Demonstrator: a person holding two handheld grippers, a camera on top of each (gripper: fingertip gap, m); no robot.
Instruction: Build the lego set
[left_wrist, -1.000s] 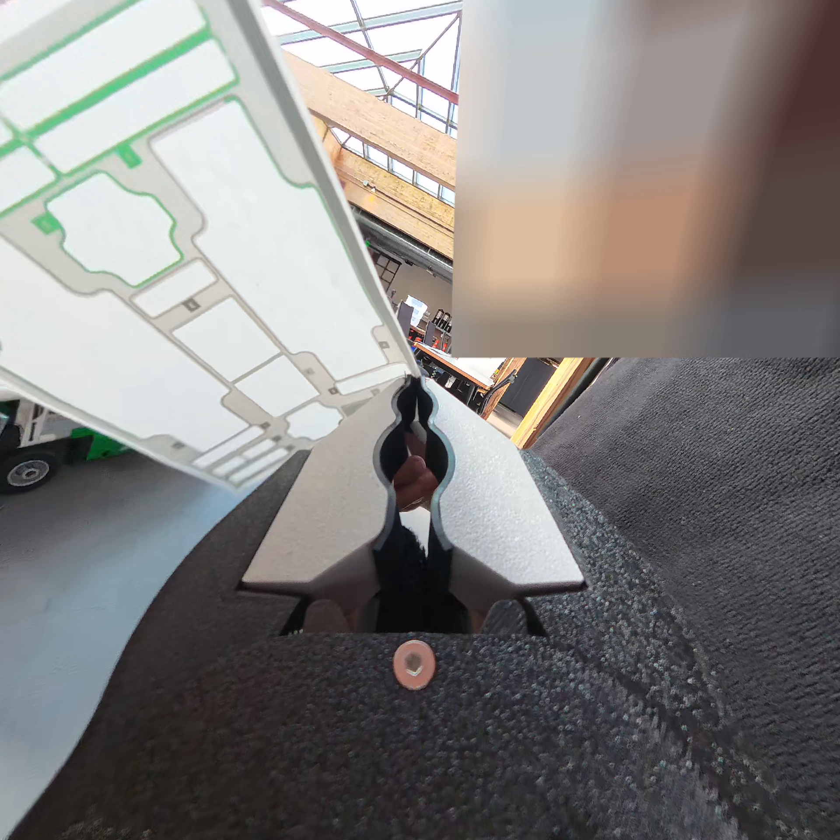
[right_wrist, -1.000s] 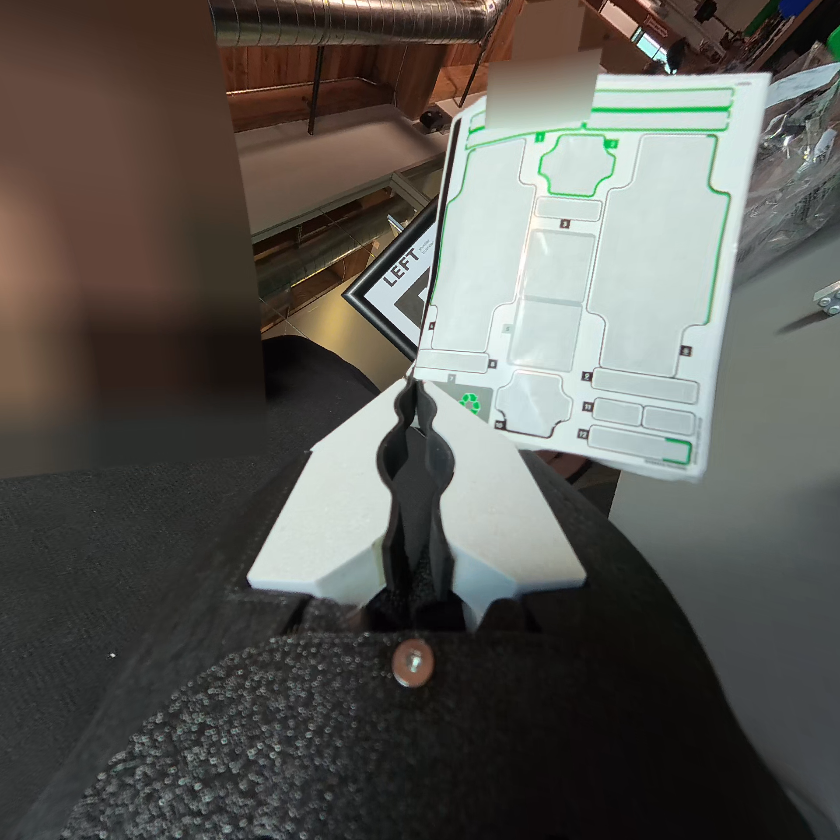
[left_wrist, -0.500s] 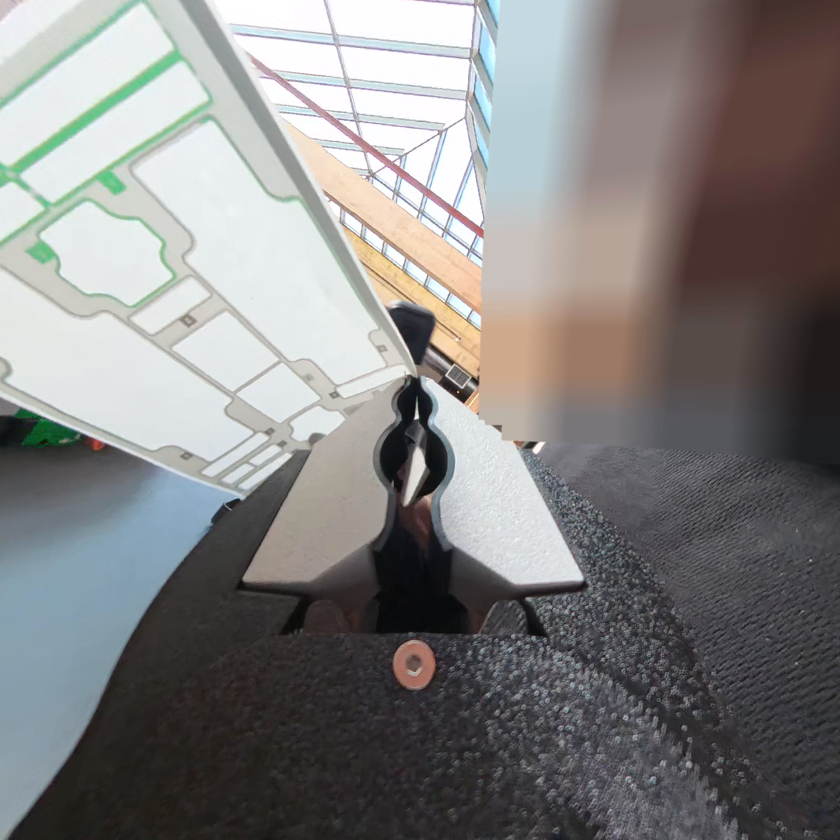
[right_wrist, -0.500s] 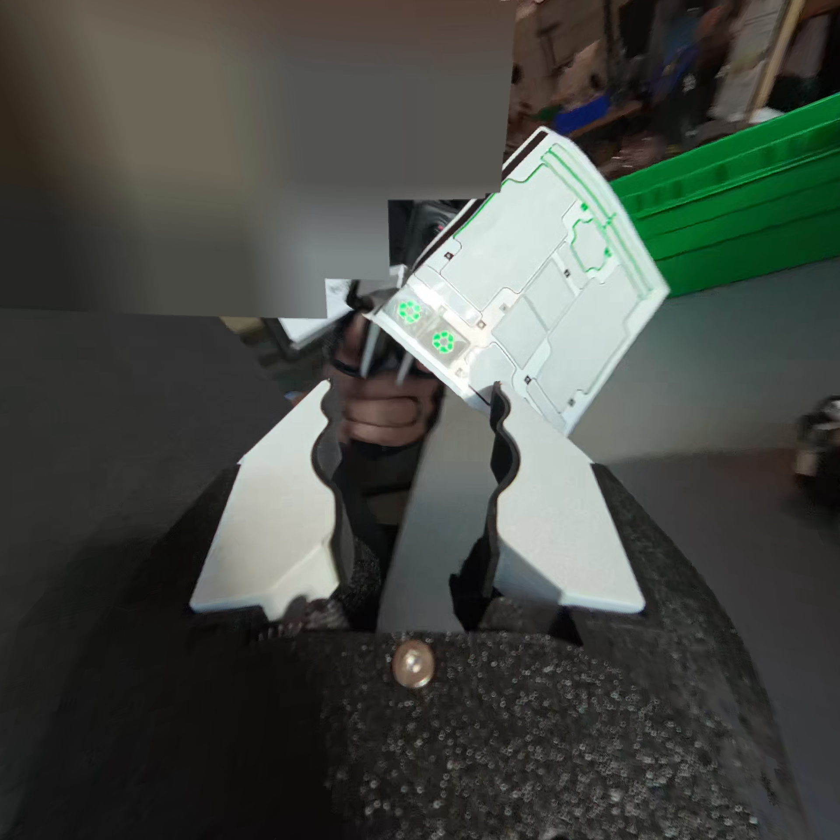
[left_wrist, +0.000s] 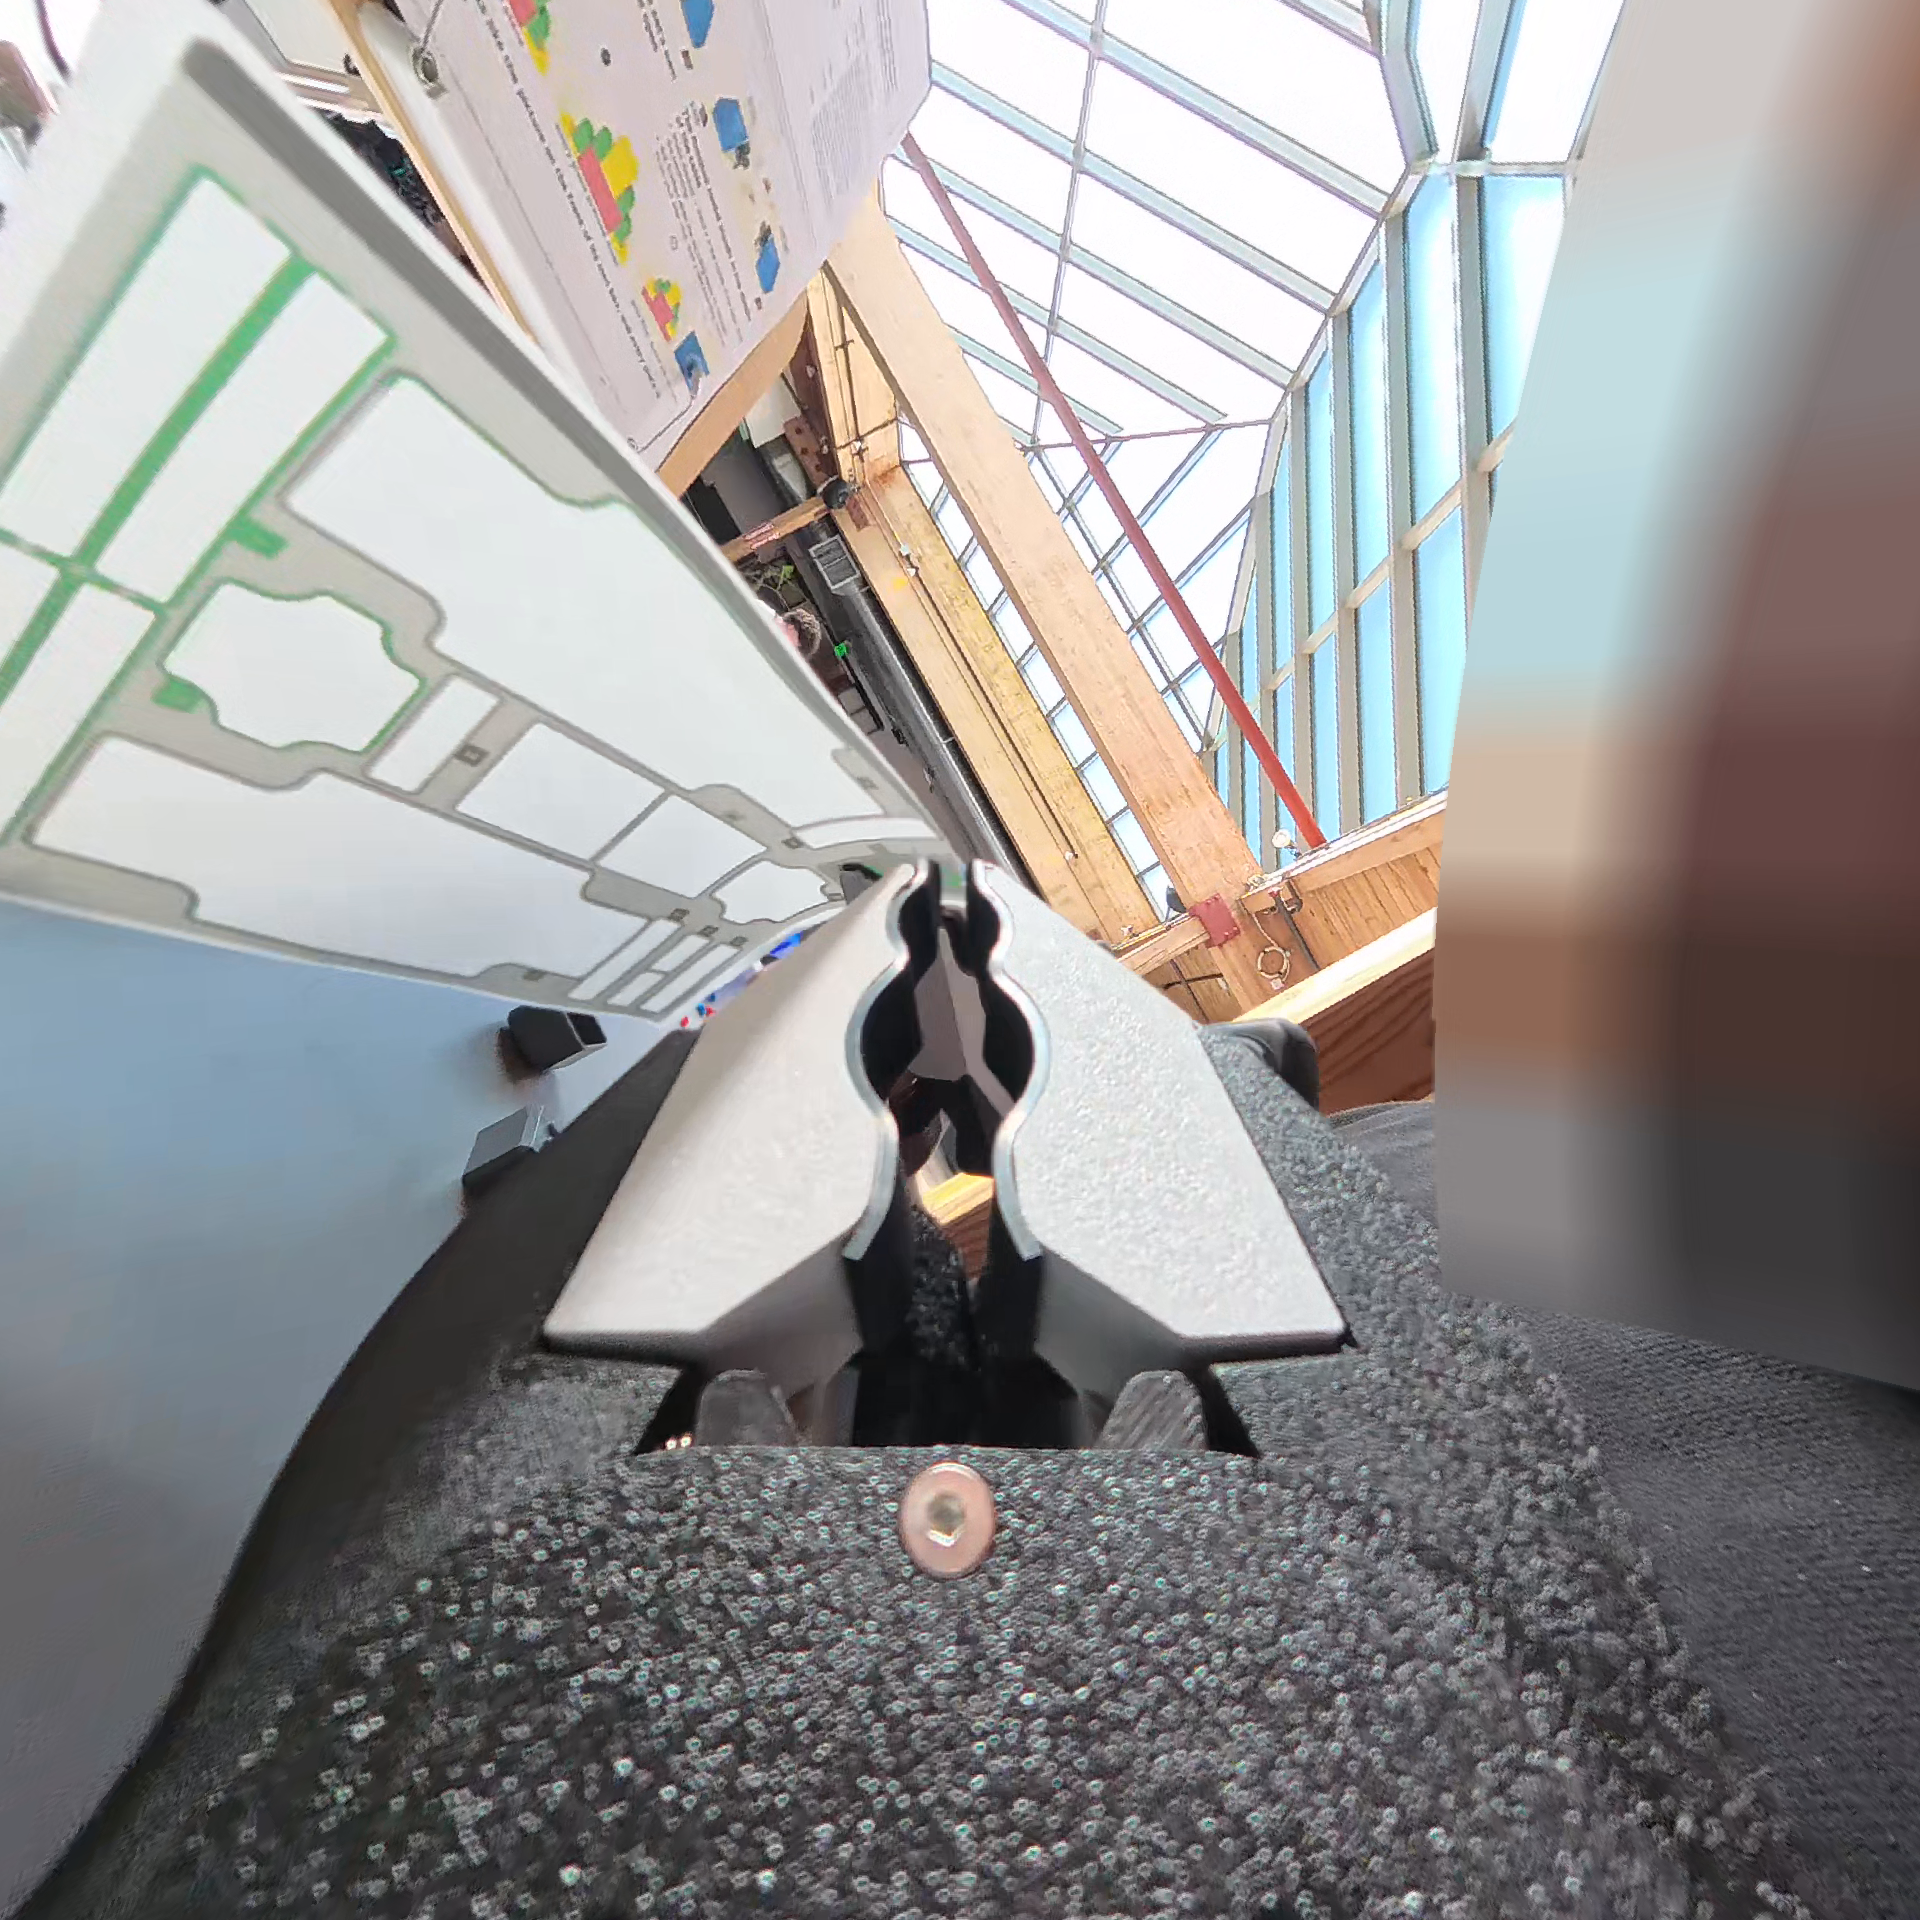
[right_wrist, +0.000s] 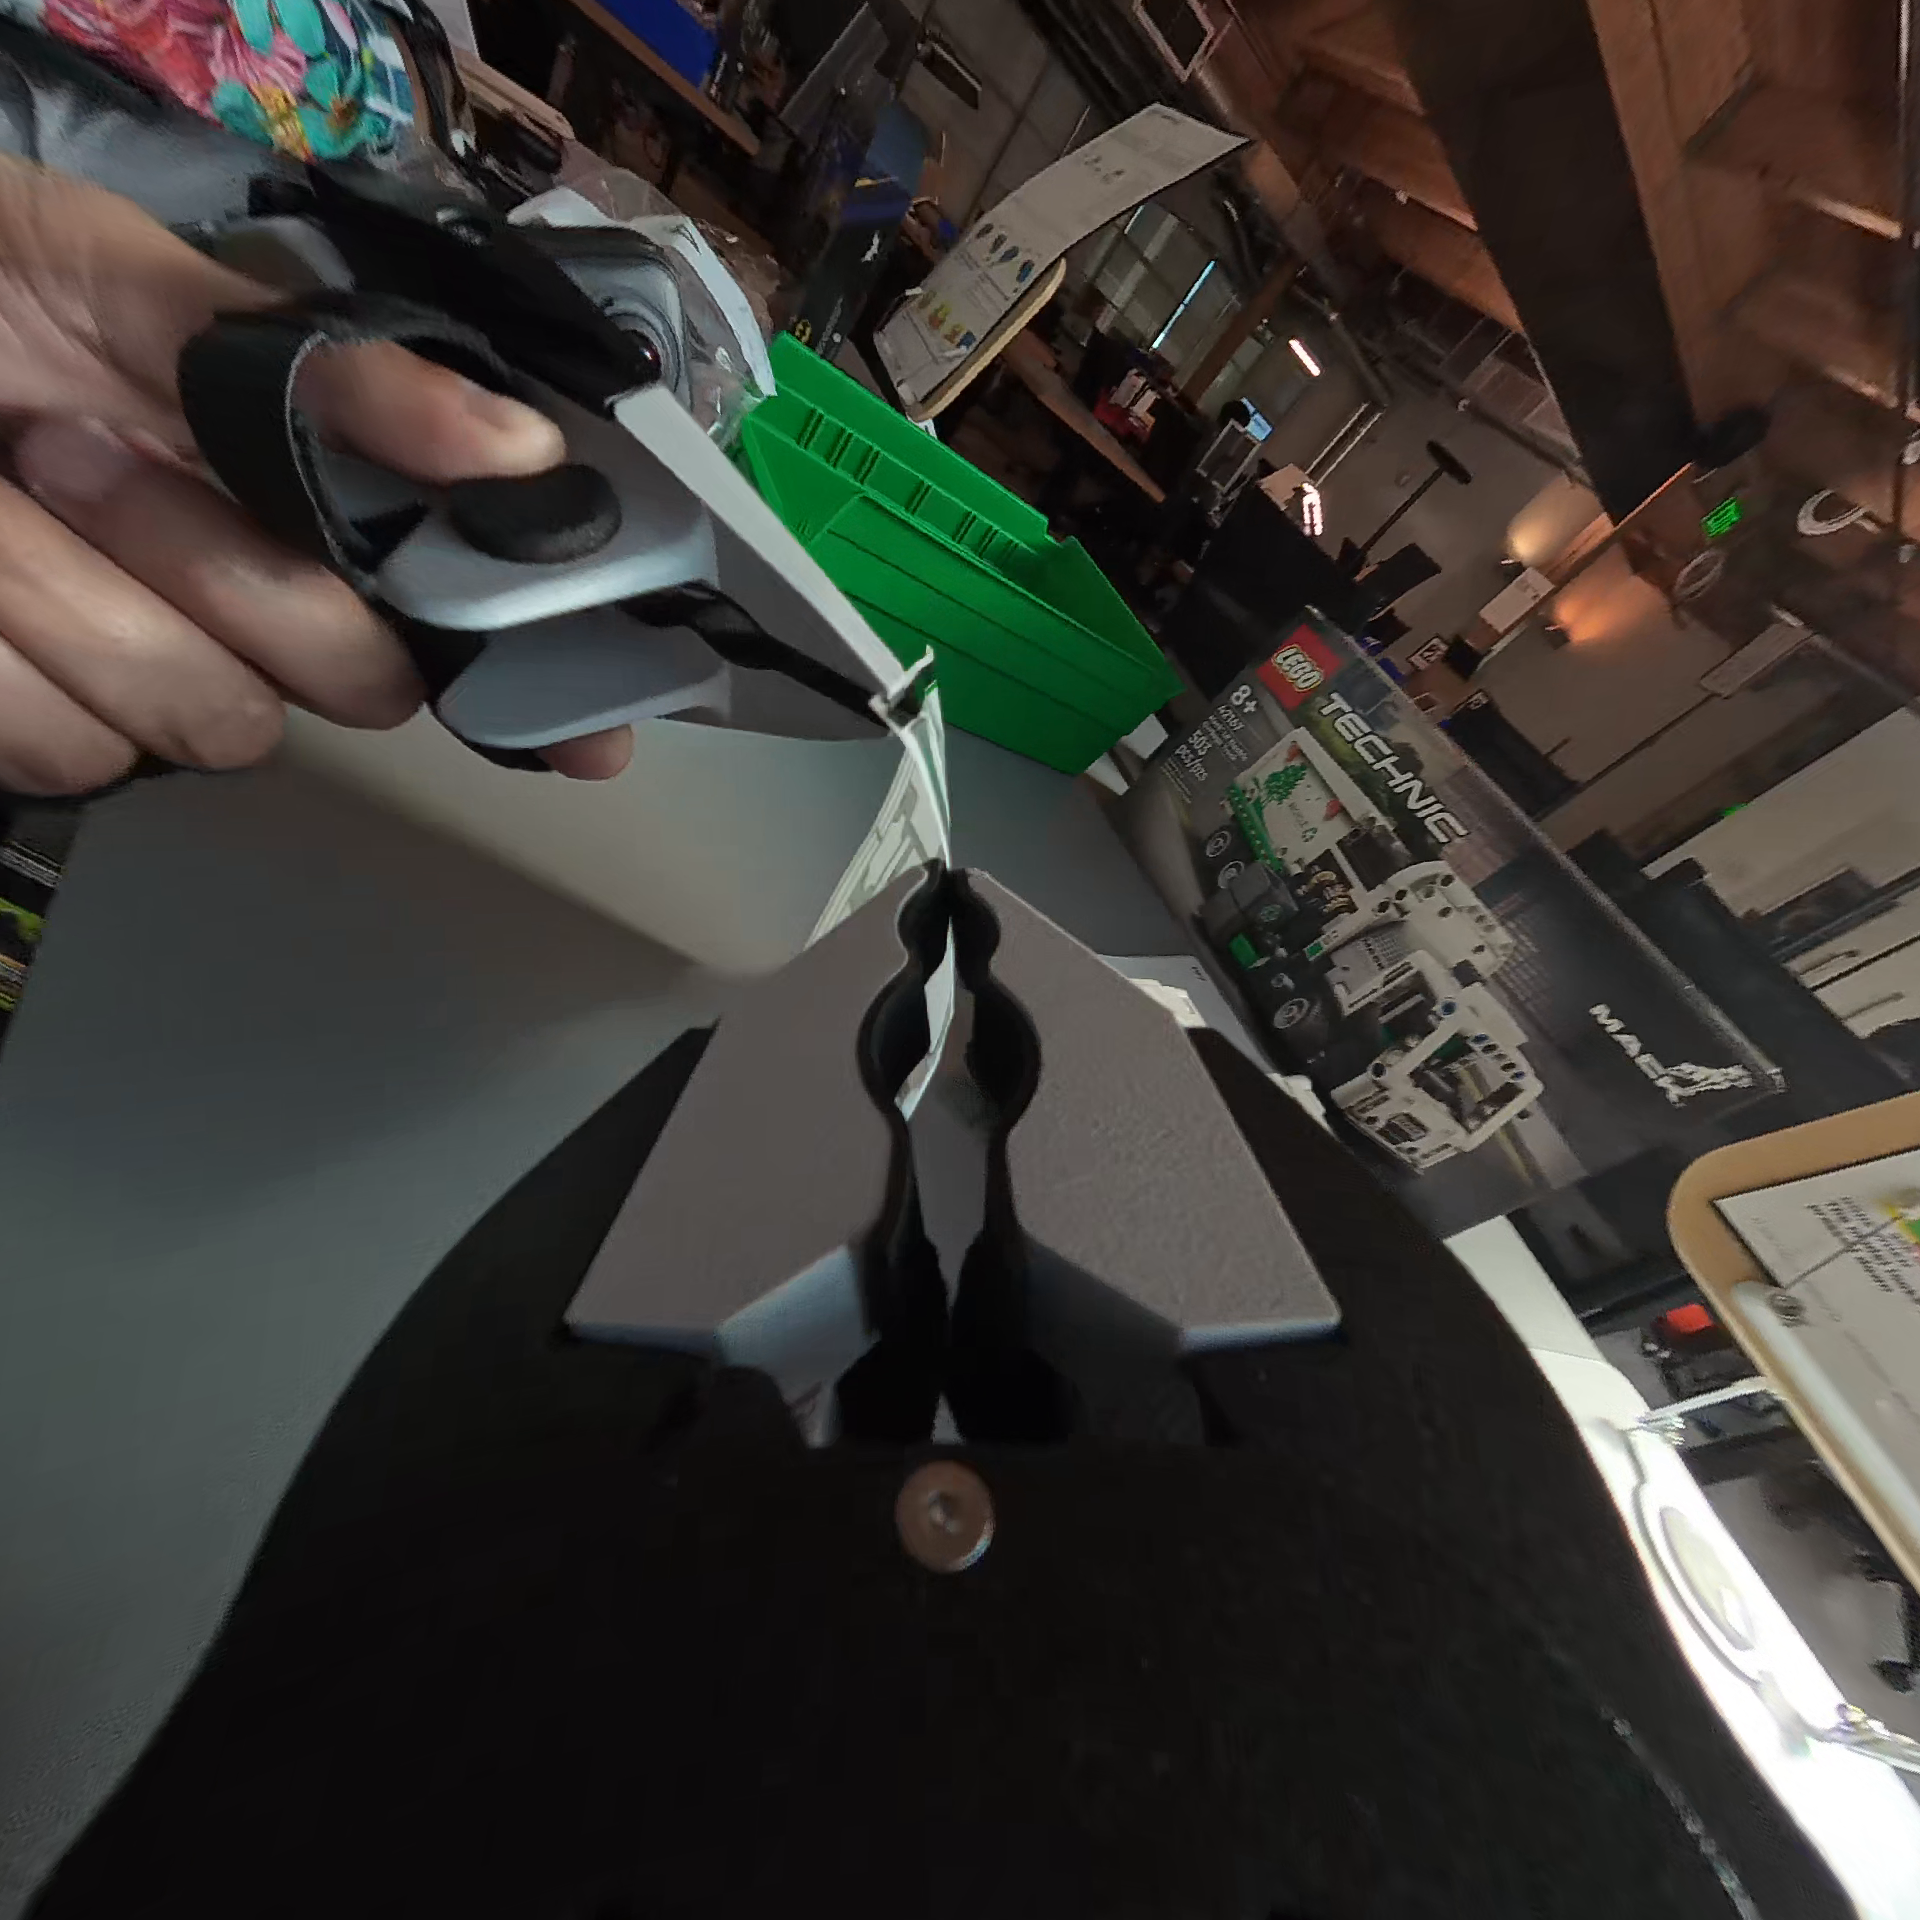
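Left tongs (left_wrist: 951, 883): closed tight on one corner of the white sticker sheet with grey die-cut panels and green outlines (left_wrist: 343, 644). The sheet fans up and to the left from the tips, held in the air and tilted towards the skylight.

Right tongs (right_wrist: 951, 888): closed on the same sticker sheet (right_wrist: 930, 800), seen here almost edge-on. A strip of it runs down between the wavy inner faces. Half a second ago these tongs stood wide open with the sheet beside them, so they have just re-gripped. A second ago they also pinched it; this reads as a release and a fresh hold at a new spot.

In the right wrist view the left tongs (right_wrist: 909, 691) pinch the upper edge, just above the right tips, with the person's hand (right_wrist: 156, 499) wrapped round the handle. Both now hold the sheet, close together.

Likely meaning: the sheet is steadied for peeling a sticker, though whether any backing has lifted is not clear from this edge-on angle.

Beyond: grey table (right_wrist: 312, 987), stacked green plastic bins (right_wrist: 956, 592), the dark set box showing a white truck (right_wrist: 1392, 925), and a printed instruction page (left_wrist: 675, 156) overhead.
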